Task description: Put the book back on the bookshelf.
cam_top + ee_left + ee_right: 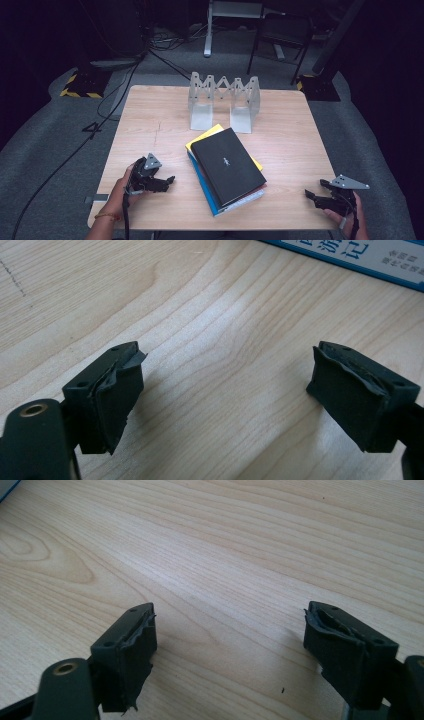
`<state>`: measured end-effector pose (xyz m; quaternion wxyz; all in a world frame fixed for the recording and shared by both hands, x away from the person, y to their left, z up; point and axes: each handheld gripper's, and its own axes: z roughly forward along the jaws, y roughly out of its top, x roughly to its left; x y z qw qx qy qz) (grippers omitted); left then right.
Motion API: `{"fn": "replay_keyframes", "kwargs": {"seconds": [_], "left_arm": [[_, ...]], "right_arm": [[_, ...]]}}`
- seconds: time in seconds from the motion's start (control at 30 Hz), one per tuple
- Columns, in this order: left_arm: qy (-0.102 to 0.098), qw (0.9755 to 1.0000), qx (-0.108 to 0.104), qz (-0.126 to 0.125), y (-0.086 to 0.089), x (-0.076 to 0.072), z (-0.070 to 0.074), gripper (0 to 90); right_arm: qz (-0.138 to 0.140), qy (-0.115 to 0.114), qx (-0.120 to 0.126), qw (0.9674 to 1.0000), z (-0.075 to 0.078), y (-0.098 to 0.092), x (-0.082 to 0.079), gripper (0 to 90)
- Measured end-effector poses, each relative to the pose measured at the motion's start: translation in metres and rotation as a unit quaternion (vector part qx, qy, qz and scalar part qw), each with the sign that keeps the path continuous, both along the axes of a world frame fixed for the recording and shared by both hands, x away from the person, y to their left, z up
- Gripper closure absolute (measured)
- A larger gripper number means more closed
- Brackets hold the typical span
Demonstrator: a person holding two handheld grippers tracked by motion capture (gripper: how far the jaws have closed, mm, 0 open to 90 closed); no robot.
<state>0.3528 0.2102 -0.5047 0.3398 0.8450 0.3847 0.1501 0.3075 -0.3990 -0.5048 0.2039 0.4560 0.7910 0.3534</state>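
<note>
A stack of books lies in the middle of the wooden table [150,115]: a black book [227,165] on top, a yellow one [205,136] and a blue one [206,192] beneath. My left gripper [167,182] rests low over the table to the left of the stack, open, nothing between its jaws [225,400]; the blue book's edge [350,255] lies ahead of it. My right gripper [312,196] sits near the front right corner, open over bare wood [230,645]. A white folding book rack [223,100] stands behind the stack.
Beyond the table's far edge are a chair [280,37], a desk leg [207,35] and cables [115,95] on grey carpet. Bare wood lies to the left and right of the books.
</note>
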Motion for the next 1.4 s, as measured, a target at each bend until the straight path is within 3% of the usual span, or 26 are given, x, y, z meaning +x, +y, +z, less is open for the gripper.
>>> {"fn": "replay_keyframes", "kwargs": {"seconds": [0.2,0.4,0.57,0.67,1.13,1.17,1.4], "left_arm": [[-0.001,1.0000,0.000,0.007,-0.001,-0.003,0.000,14.5],[0.002,0.9996,0.000,-0.029,-0.009,0.000,0.000,14.5],[0.002,0.9994,0.000,-0.033,-0.020,0.004,0.000,11.8],[0.003,0.9996,0.001,-0.029,-0.027,0.010,0.000,11.8],[0.007,0.9989,-0.001,0.047,-0.054,0.056,0.000,11.7],[0.007,0.9989,-0.001,0.047,-0.054,0.056,0.000,6.6],[0.016,0.9993,0.007,0.032,-0.058,0.071,0.000,0.9]], "right_arm": [[0.001,0.000,0.000,1.0000,0.000,0.000,0.000,21.5],[0.002,0.000,0.000,1.0000,0.000,0.000,0.001,21.5],[0.003,-0.001,0.000,1.0000,0.000,0.000,0.001,21.4],[0.003,-0.001,0.000,1.0000,0.000,0.000,0.001,21.4],[0.002,-0.001,-0.001,1.0000,0.000,0.000,0.001,21.4],[0.002,-0.001,-0.001,1.0000,0.000,0.000,0.001,21.4],[0.000,-0.002,-0.002,1.0000,0.000,0.001,0.001,21.0]]}}
